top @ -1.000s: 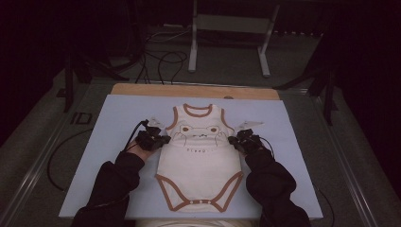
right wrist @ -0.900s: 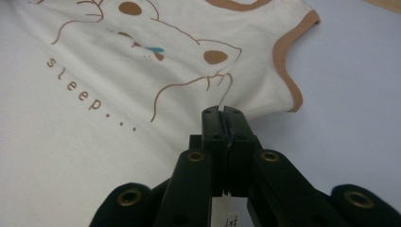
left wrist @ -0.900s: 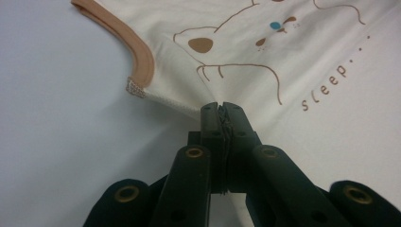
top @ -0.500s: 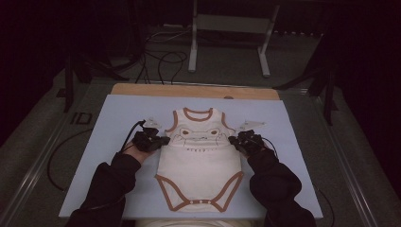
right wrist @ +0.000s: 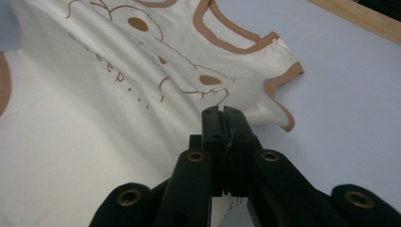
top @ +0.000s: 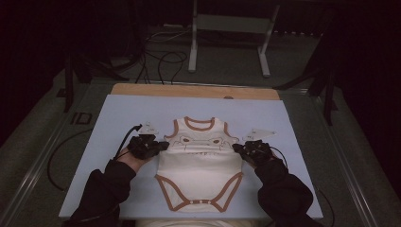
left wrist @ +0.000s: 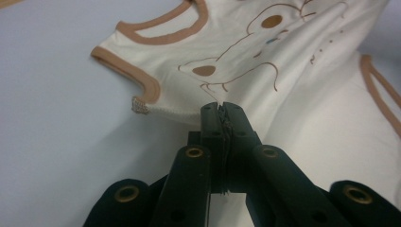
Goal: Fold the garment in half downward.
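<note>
Cream bodysuit [top: 198, 163] spread on the pale blue mat [top: 302, 127], left gripper [top: 163, 145] pinching its side seam just below the armhole, right gripper [top: 236, 148] clamped likewise on the opposite seam, garment stretched between them

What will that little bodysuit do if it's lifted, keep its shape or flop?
Probably flop: the bodysuit is thin cloth, and it already creases toward the left gripper and right gripper pinching its sides. It likely weighs little, since small pinches raise its edges. It should not slip much on the mat.
</note>
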